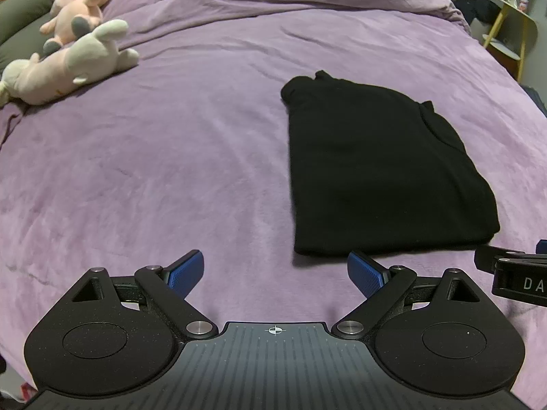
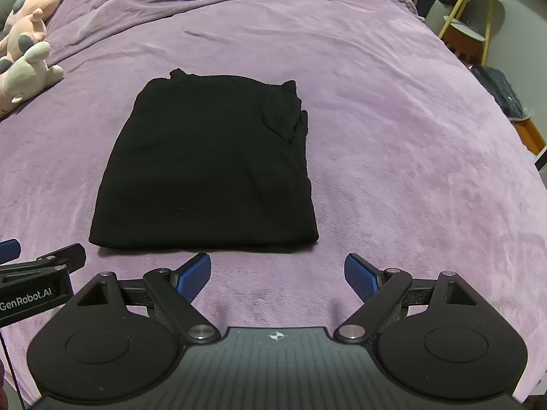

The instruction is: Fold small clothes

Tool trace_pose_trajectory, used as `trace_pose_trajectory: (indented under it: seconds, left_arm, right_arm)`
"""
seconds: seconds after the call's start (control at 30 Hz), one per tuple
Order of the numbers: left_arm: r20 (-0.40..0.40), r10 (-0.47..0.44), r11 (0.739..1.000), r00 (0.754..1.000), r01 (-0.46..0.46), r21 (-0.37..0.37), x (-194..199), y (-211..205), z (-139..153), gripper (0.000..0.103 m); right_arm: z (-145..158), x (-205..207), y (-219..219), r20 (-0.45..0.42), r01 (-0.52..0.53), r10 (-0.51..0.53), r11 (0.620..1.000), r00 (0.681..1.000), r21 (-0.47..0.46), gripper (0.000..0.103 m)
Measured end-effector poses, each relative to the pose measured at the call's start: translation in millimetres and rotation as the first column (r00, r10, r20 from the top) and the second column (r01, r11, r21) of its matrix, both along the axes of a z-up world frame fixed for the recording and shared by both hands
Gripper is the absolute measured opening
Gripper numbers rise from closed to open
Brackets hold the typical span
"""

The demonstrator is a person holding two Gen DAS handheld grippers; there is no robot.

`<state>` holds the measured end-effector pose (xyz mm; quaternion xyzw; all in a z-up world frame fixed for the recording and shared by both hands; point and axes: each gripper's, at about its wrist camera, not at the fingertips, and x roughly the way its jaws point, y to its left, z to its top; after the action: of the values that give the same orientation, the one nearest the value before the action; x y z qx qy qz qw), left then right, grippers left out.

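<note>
A black garment [image 1: 379,171] lies folded into a rough rectangle on the purple blanket [image 1: 171,171]; it also shows in the right wrist view [image 2: 208,167]. My left gripper [image 1: 275,271] is open and empty, near the garment's near left corner, just short of it. My right gripper [image 2: 277,273] is open and empty, just short of the garment's near edge, towards its right corner. The right gripper's tip shows at the right edge of the left wrist view [image 1: 512,266]; the left gripper's tip shows at the left edge of the right wrist view [image 2: 41,270].
Two plush toys, one pink [image 1: 82,3] and one cream [image 1: 68,65], lie at the far left of the bed. A yellow side table [image 2: 475,10] with small items and dark clothing stands beyond the bed's right side. Bunched duvet folds lie at the far end.
</note>
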<state>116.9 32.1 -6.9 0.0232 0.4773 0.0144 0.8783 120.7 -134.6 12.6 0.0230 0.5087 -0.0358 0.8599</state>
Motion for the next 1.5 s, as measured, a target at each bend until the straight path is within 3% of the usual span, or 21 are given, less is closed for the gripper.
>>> trace_pose_trajectory:
  seconds: [1.5]
  left_arm:
    - [-0.011, -0.015, 1.000, 1.000, 0.015, -0.010, 3.9, -3.0, -4.7, 0.095]
  right_arm:
    - [-3.2, -0.5, -5.5, -0.005, 0.013, -0.013, 1.000, 1.000, -0.003, 0.086]
